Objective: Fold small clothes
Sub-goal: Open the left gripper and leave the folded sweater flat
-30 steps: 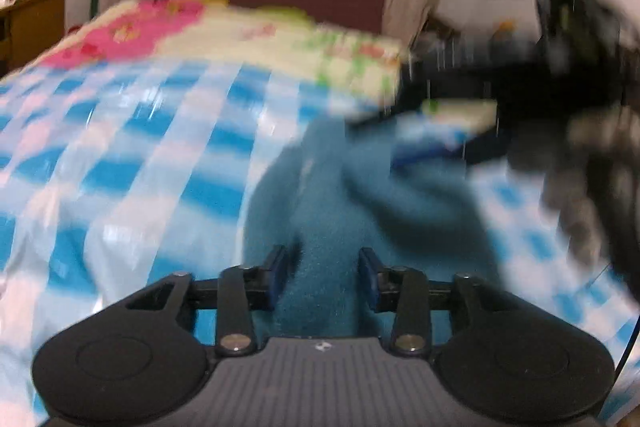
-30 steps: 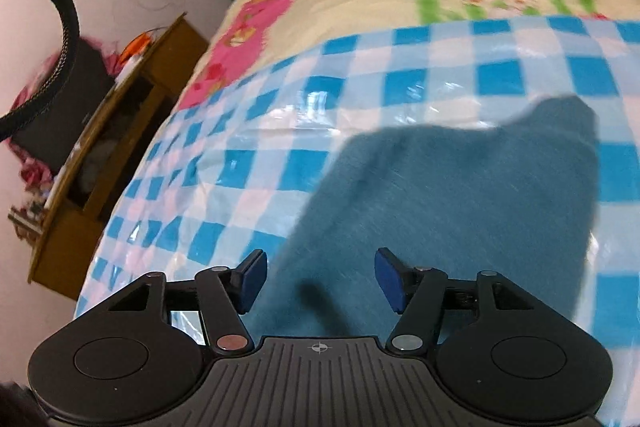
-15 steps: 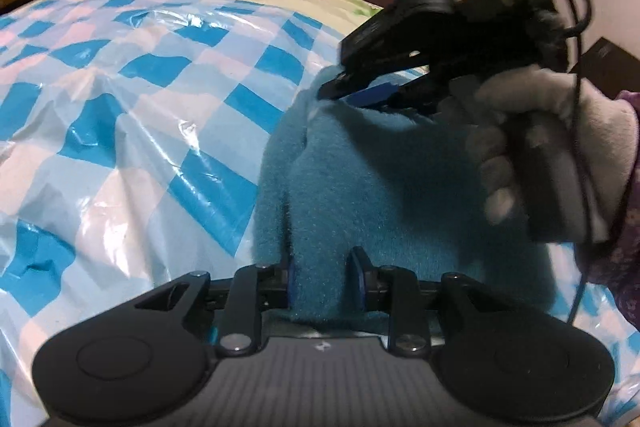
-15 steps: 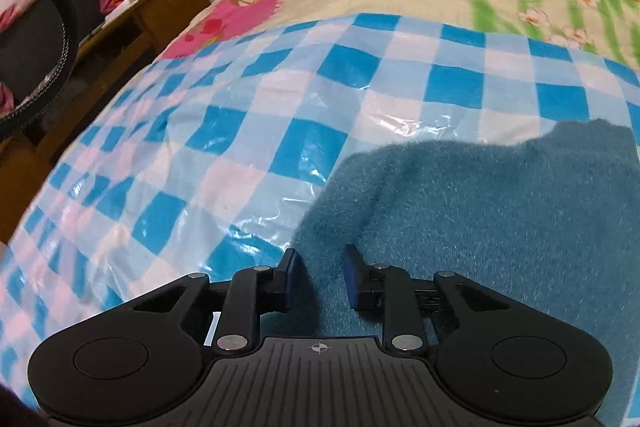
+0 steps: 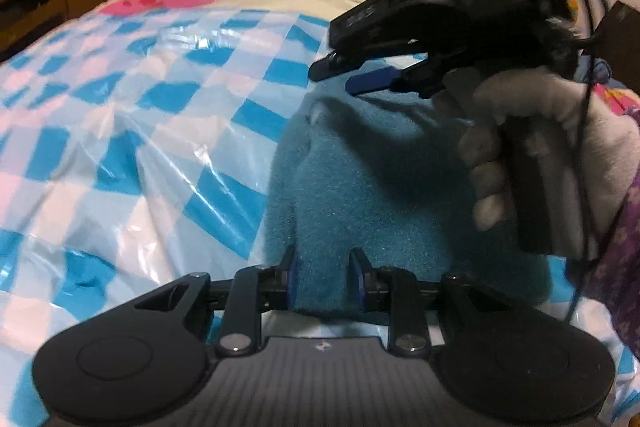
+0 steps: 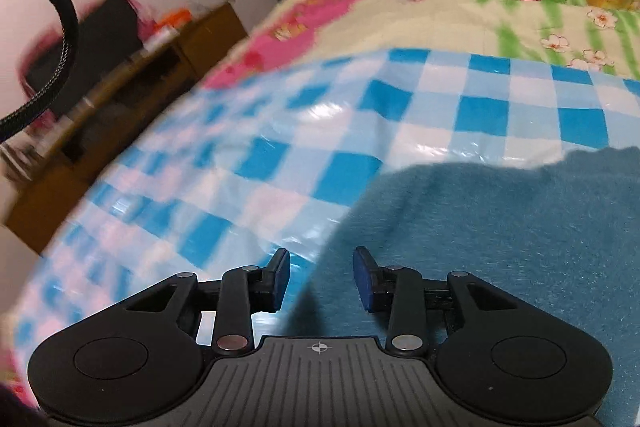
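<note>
Your left gripper [image 5: 322, 277] has its jaws clamped on a raised fold of the fuzzy teal fleece garment [image 5: 384, 195]; your right gripper [image 6: 321, 277] has its jaws spread apart above the garment's left edge, holding nothing. The garment lies on the glossy blue-and-white checked plastic sheet [image 5: 132, 147] covering the bed. A brown wooden cabinet [image 6: 132, 99] stands beside the bed, well apart. From the left wrist, your gloved right hand [image 5: 536, 155] blocks the garment's far right side.
</note>
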{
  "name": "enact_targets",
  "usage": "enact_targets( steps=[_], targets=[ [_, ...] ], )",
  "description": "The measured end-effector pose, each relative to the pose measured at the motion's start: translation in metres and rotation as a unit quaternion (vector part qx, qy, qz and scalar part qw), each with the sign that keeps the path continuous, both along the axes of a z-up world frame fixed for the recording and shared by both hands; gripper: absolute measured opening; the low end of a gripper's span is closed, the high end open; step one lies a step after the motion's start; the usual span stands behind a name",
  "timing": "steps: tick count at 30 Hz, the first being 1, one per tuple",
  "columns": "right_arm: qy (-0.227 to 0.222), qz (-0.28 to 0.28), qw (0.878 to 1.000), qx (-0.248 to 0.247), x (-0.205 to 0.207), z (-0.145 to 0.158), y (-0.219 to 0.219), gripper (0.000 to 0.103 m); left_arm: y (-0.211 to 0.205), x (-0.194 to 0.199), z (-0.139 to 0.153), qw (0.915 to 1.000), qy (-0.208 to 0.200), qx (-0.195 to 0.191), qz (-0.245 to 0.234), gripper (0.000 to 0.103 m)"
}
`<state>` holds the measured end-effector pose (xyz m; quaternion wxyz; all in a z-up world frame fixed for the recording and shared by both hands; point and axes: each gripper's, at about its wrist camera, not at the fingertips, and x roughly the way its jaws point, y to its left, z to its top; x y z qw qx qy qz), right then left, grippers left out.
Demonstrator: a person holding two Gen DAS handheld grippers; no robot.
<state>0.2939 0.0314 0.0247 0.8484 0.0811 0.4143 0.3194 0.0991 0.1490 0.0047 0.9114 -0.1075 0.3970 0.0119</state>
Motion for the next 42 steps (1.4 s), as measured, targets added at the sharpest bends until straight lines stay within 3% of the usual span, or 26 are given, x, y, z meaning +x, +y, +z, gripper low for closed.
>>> enact_targets(
  steps=[7,10,12,16,22,25,28,31,34,36,38,40,42],
  targets=[
    [-0.023,-0.017,0.998,0.059,-0.021,0.038,-0.067,0.036,-0.009,-0.014,0.052,0.9975,-0.048,0.053,-0.004,0.034],
    [-0.041,-0.049,0.997,0.046,-0.031,0.041,-0.104,0.047,-0.017,0.003,0.073,0.9945,-0.08,0.064,-0.022,0.034],
    [-0.059,-0.079,0.995,0.023,-0.034,0.038,-0.125,0.048,-0.023,0.023,0.078,0.9928,-0.093,0.067,-0.036,0.034],
    [-0.041,-0.129,0.991,0.009,-0.02,0.021,-0.153,0.048,-0.027,0.085,0.059,0.9933,-0.096,0.054,-0.034,0.034],
    [-0.019,-0.145,0.989,-0.026,0.024,-0.007,-0.141,0.048,-0.026,0.127,0.007,0.9968,-0.024,0.072,-0.024,0.036],
    [0.02,-0.149,0.988,-0.017,0.035,-0.033,-0.134,0.048,-0.021,0.124,-0.007,0.9961,-0.035,0.077,-0.026,0.037],
    [0.009,-0.148,0.988,-0.036,0.035,-0.041,-0.124,0.049,-0.026,0.12,-0.009,0.994,-0.042,0.096,-0.03,0.037],
    [0.014,-0.151,0.988,-0.028,0.035,-0.031,-0.131,0.049,-0.023,0.116,0.001,0.996,-0.039,0.078,-0.024,0.037],
    [0.005,-0.155,0.988,0.015,0.008,-0.008,-0.15,0.049,-0.016,0.097,0.019,0.9964,-0.05,0.065,-0.021,0.036],
    [0.013,-0.12,0.992,0.044,-0.022,0.005,-0.158,0.049,-0.012,0.075,0.027,0.996,-0.056,0.06,-0.035,0.037],
    [0.004,-0.081,0.996,0.023,-0.055,0.014,-0.153,0.049,-0.012,0.058,0.026,0.9958,-0.044,0.066,-0.045,0.037],
    [-0.007,-0.046,0.999,-0.006,-0.085,0.013,-0.146,0.051,-0.017,0.042,0.017,0.9923,-0.029,0.103,-0.061,0.038],
    [0.02,-0.033,0.999,-0.032,-0.1,-0.003,-0.138,0.053,-0.02,0.038,0.002,0.9876,0.004,0.147,-0.057,0.04]
  ],
)
